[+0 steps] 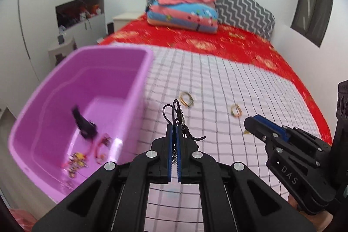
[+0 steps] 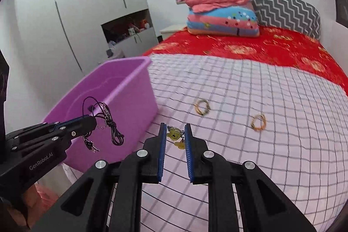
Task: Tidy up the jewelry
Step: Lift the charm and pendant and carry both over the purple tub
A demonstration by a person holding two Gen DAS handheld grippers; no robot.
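Observation:
My left gripper (image 1: 175,126) is shut on a black cord necklace (image 1: 174,110) whose loops and small chain stick out past the tips. From the right wrist view, the left gripper (image 2: 94,121) holds that necklace (image 2: 113,129) dangling in front of the purple bin (image 2: 134,99). My right gripper (image 2: 175,126) is shut on a yellow bear charm piece (image 2: 173,134), lifted above the checked cloth. The right gripper (image 1: 249,123) hangs right of the left one. Two gold bracelets (image 1: 186,99) (image 1: 236,110) lie on the cloth ahead.
The purple bin (image 1: 137,84) stands at the left edge of the bed and holds a black piece (image 1: 83,123), pink bangles (image 1: 100,145) and a colourful item (image 1: 76,161). Folded quilts (image 1: 184,8) and a chevron pillow (image 1: 243,5) sit at the far end on the red cover.

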